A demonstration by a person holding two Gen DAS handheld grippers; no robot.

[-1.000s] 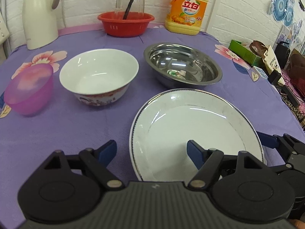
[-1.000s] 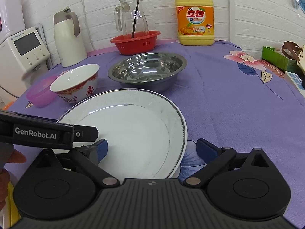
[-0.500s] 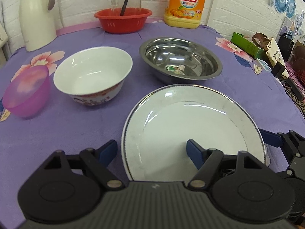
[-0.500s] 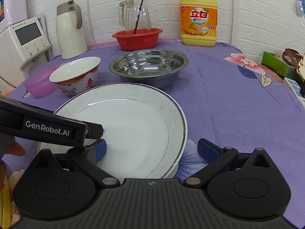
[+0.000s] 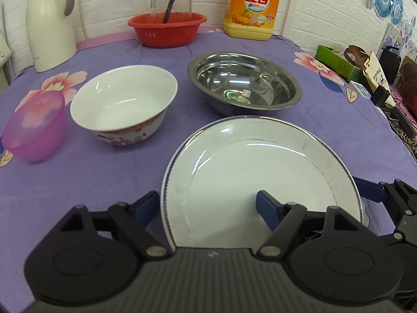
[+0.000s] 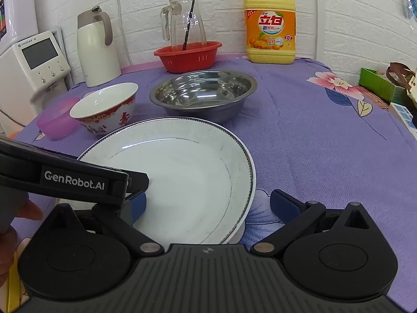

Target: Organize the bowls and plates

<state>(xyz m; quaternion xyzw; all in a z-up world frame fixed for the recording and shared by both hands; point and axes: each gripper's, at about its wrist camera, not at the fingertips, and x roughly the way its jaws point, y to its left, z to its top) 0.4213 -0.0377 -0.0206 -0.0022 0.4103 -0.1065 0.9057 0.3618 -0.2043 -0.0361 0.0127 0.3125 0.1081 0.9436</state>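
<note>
Left wrist view: left gripper [image 5: 207, 204] sitting apart, straddling the near-left rim of the white plate [image 5: 260, 172], nothing clamped. Barely shifting versus a second ago, plate just sliding a touch lower in frame. Porcelain bowl [image 5: 122, 104] and steel bowl [image 5: 245, 80] waiting behind on the desk [image 5: 91, 172].

Right wrist view: right gripper [image 6: 207, 204] also gaping over the opposite rim, holding steady. Probably lining up a two-sided lift, not yet gripping.

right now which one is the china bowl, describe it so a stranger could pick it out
On the purple flowered tablecloth, find the big white plate at the near edge. Just behind its left side stands the china bowl, between a pink plastic bowl and a wide steel bowl. It alone is white inside with red patterns outside.
</note>
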